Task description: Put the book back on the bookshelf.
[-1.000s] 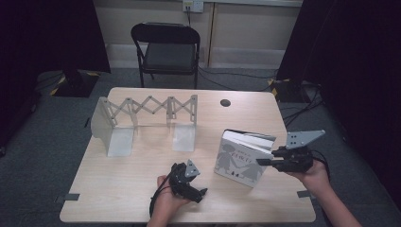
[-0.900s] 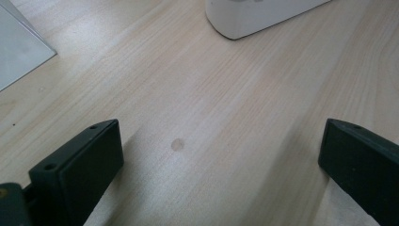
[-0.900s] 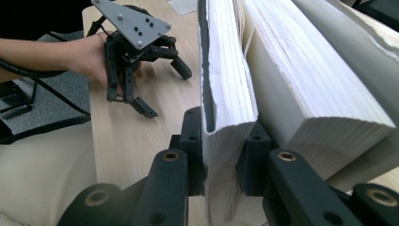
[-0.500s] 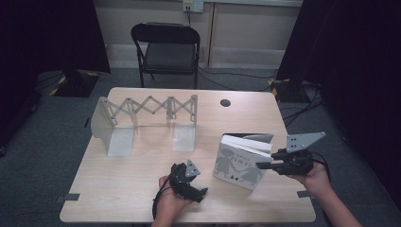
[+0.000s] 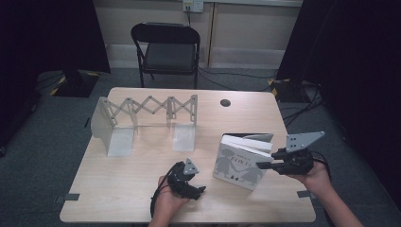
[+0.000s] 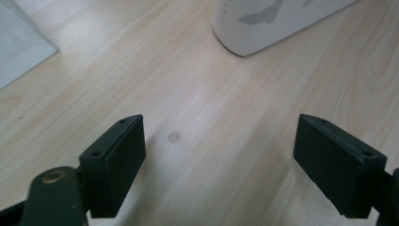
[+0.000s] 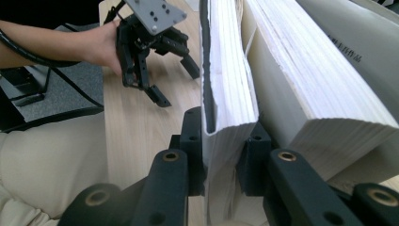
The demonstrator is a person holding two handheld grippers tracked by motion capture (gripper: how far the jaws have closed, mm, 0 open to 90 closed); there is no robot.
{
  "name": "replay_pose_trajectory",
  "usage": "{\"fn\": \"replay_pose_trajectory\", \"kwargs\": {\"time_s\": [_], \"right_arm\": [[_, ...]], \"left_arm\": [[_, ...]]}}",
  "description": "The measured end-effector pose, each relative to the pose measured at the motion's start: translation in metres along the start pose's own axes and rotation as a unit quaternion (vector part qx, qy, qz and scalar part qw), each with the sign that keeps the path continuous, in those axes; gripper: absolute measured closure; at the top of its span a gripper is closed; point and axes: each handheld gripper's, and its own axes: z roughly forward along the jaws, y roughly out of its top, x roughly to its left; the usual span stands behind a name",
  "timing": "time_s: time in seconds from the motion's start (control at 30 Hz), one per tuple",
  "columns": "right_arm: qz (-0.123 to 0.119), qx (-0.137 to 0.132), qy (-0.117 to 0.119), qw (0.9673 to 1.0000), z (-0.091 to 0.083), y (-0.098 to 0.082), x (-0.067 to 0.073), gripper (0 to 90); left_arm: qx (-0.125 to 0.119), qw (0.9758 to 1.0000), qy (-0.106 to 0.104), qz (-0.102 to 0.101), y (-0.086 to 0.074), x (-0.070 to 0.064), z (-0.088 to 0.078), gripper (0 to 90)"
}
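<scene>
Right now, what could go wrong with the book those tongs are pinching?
The right tongs pinch only the front cover and some pages of the book, so a hard pull might bend or tear them. The heavier rest hangs apart and could flop down. The left tongs are open over bare table, so nothing steadies the book.

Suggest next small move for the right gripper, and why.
Probably lift the book slightly toward the folding rack. The right gripper is clamped on its front cover and pages, and the left gripper hangs open over bare table.
</scene>
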Motion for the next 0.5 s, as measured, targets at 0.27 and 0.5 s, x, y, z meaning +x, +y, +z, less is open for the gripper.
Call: {"fn": "replay_pose_trajectory", "kwargs": {"time_s": [0.27, 0.5], "right_arm": [[0.002, 0.0, 0.0, 1.0, 0.0, 0.0, 0.0, 75.7], [0.007, 0.0, -0.002, 1.0, 0.0, 0.0, 0.001, 75.6]], "left_arm": [[0.021, 0.9989, -0.04, 0.012, 0.022, 0.0, -0.015, 21.5], [0.027, 0.9978, -0.06, 0.014, 0.038, 0.004, -0.025, 23.1]]}}
